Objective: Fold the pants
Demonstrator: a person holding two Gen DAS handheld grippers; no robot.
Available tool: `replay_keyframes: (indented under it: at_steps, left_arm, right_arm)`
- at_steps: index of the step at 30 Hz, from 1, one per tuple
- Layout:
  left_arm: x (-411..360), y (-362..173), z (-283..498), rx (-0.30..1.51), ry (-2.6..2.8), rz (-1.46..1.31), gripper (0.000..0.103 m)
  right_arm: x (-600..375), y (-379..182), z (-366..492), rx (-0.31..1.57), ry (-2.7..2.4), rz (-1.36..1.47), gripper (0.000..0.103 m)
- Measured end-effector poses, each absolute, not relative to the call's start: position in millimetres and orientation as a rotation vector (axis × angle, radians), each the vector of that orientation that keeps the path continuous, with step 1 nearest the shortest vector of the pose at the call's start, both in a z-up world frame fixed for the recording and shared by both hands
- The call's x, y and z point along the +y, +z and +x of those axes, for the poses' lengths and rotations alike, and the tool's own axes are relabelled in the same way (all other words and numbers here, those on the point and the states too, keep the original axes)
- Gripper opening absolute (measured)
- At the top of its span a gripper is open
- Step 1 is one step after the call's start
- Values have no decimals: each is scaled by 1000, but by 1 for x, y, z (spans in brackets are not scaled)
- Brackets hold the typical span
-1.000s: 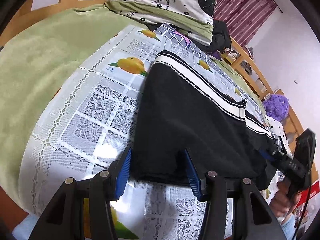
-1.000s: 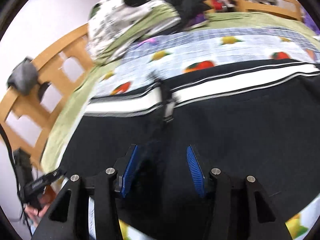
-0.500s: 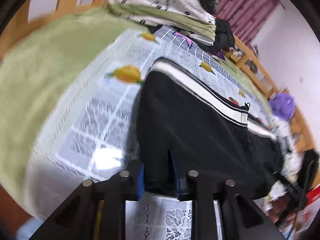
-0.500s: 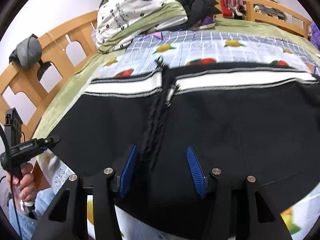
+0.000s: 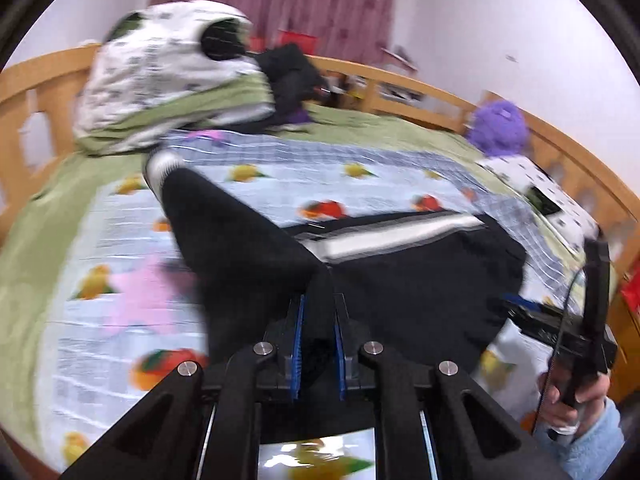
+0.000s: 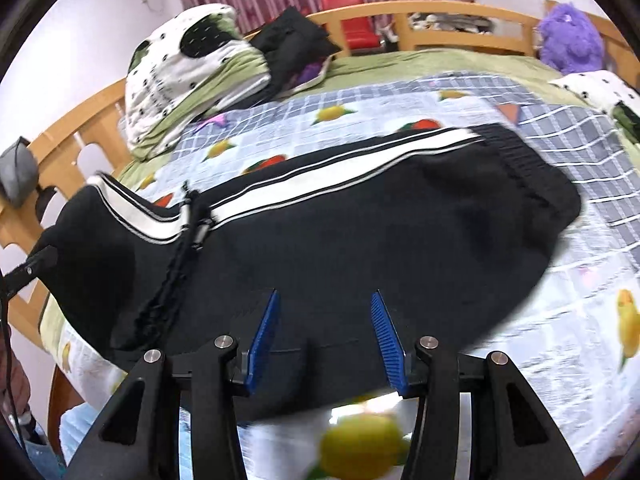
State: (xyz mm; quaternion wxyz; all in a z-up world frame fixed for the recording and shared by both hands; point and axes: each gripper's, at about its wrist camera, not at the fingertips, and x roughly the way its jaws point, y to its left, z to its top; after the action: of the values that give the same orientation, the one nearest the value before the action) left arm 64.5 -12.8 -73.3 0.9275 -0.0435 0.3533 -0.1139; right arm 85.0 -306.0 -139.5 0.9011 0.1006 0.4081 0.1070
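Black pants (image 6: 360, 232) with a white side stripe (image 6: 320, 184) lie across a fruit-print sheet (image 6: 400, 108) on a bed. My left gripper (image 5: 318, 320) is shut on the pants' near edge (image 5: 248, 240) and lifts that end off the sheet. My right gripper (image 6: 324, 320) is open, its blue pads on either side of the near edge of the pants' black cloth. The right gripper also shows in the left wrist view (image 5: 552, 320). The left gripper's tip shows at the left edge of the right wrist view (image 6: 36, 264).
Folded bedding (image 6: 192, 68) and dark clothes (image 6: 292, 44) are piled at the bed's head. A purple plush toy (image 6: 568, 40) sits at the far right. A wooden rail (image 6: 440, 20) rings the bed. A green blanket (image 5: 48, 216) lies under the sheet.
My left gripper closed on the pants' edge and has swung round, lifting that end. My right gripper stayed open at the near edge and shifted a little.
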Motion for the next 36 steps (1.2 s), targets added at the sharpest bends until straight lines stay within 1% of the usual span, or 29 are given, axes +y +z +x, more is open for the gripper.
replay_keyframes:
  at_steps: [4,7,9,12,15,17,18,20,23,26,29,30,32,36]
  left_arm:
    - [-52,-101,69,794,-299,-63,12]
    - [-57,-130,73,854,-319,-92,12]
    - [-54,-137,72,860,-335,-137,13]
    - [-47,-131,65,852,-344,-157,17]
    - [-33,-120,56,844,-377,-186,24]
    - [-19,-113,45,826,-384,-191,39]
    - [-15,-112,42,817,-388,-195,41]
    - [3,-109,30,798,-336,-183,51]
    - [30,-114,24,789,-249,-178,52]
    - [62,-125,23,823,-181,-223,52]
    - [86,-138,25,863,-149,-287,52]
    - [88,-140,26,871,-146,-296,52]
    - [89,-143,27,879,-144,-295,52]
    - [79,-137,27,828,-137,-267,52]
  right_arm:
    - [-327,-137,81,832,215,242,48]
    - [-328,-137,80,840,231,272,48]
    - [-322,-137,79,844,249,262,48]
    - [-304,-135,78,842,283,227,48]
    - [-286,-133,78,832,329,212,48]
    - [-273,-131,80,830,378,232,48]
    - [-268,-130,81,831,403,246,48]
    - [-256,-128,84,830,446,277,49]
    - [-233,-128,94,838,505,335,57]
    - [-211,-134,107,870,552,397,62]
    - [-184,-154,128,943,555,400,62]
    - [-175,-162,134,971,549,384,49]
    - [-167,-168,140,991,568,389,14]
    - [-174,-127,128,882,613,313,11]
